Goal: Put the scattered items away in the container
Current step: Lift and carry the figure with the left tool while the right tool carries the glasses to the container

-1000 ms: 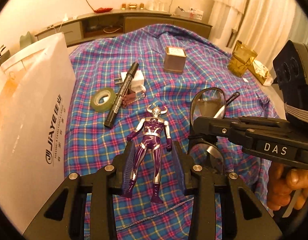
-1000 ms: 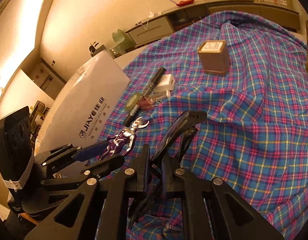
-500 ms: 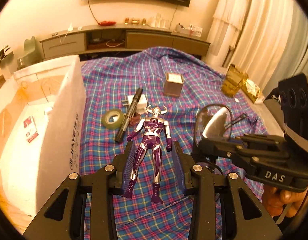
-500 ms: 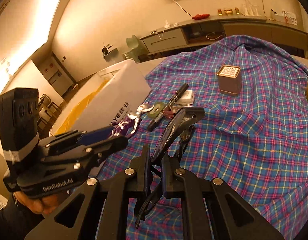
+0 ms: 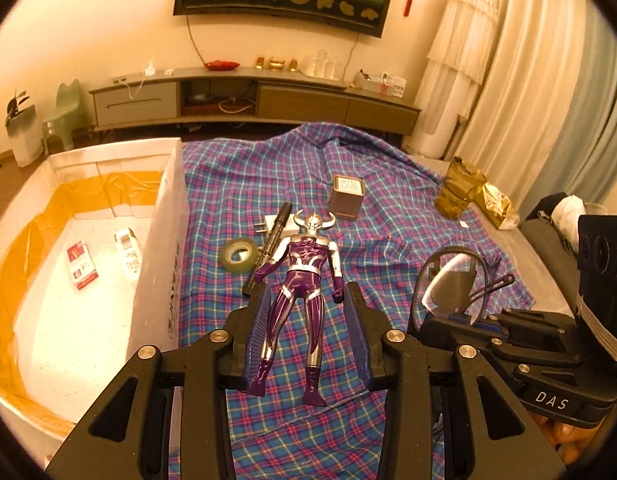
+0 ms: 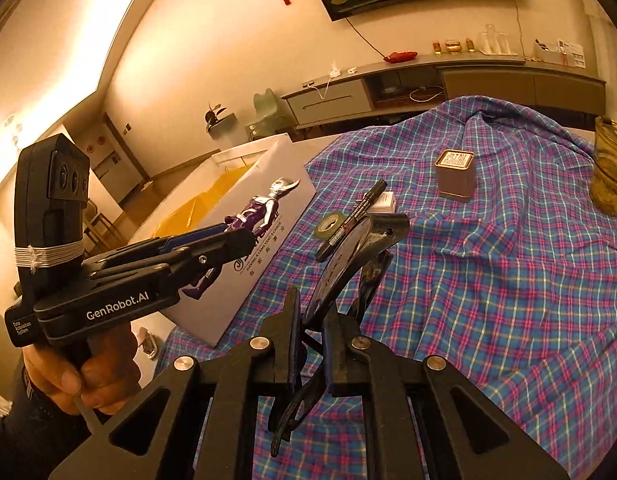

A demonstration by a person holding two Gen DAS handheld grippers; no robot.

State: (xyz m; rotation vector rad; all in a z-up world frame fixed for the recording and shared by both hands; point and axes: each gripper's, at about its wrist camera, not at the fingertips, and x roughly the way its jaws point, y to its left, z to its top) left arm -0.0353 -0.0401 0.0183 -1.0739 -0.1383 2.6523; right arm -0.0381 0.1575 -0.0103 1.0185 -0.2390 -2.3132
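Note:
My left gripper (image 5: 306, 320) is shut on a purple and silver horned toy figure (image 5: 304, 280) and holds it in the air above the plaid cloth, to the right of the white box (image 5: 164, 248). The figure also shows in the right wrist view (image 6: 252, 212), held in front of the box wall (image 6: 264, 248). My right gripper (image 6: 310, 320) is shut on black sunglasses (image 6: 348, 256), lifted off the cloth; they also show in the left wrist view (image 5: 452, 280).
On the plaid cloth (image 5: 388, 240) lie a green tape roll (image 5: 238, 255), a black marker (image 5: 270, 248), a white plug (image 5: 270, 224) and a brown tin (image 5: 345, 197). An amber jar (image 5: 456, 194) stands at the right. Small packets (image 5: 81, 264) lie inside the box.
Both grippers have risen off the cloth with the figure and the sunglasses. The view now looks down into the open white box at the left.

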